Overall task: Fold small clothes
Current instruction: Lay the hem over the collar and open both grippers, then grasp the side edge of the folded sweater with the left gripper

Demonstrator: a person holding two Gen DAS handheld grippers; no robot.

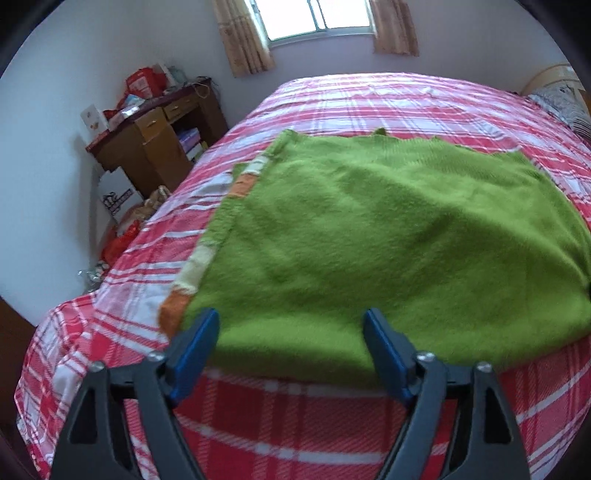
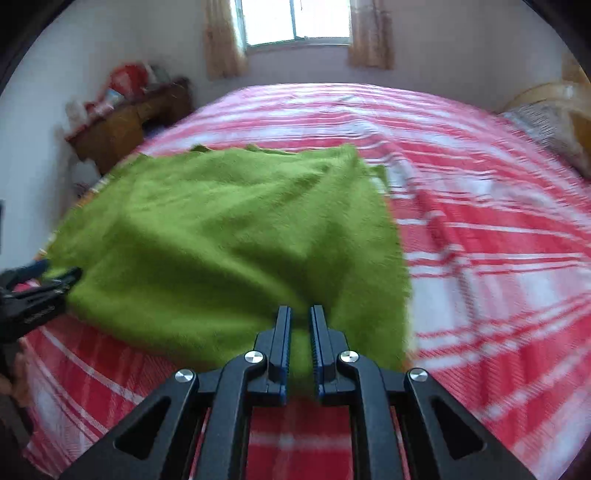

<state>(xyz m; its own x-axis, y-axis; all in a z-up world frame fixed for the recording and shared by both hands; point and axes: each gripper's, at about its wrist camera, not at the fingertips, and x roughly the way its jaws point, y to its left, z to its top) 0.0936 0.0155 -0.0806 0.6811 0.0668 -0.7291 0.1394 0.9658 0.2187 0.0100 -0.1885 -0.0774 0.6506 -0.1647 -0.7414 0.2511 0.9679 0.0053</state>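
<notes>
Daylight pours in from the window (image 1: 317,18), blown out white. My left view is fairly sharp, a soft shadow under the green cloth (image 1: 369,229). My right view smears: the bedspread (image 2: 498,240) streaks with motion blur. Both bend hard at the dark fisheye corners.

Daylit curtained window (image 1: 317,18), pale walls, cluttered wooden desk (image 1: 159,136) by bed.

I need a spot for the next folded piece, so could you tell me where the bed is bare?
Bare plaid bedspread lies right of the green garment, up to the pillow, and beyond its far edge towards the window. The near edge is crowded: the right tool grips the garment and the left tool stands open over it.
</notes>
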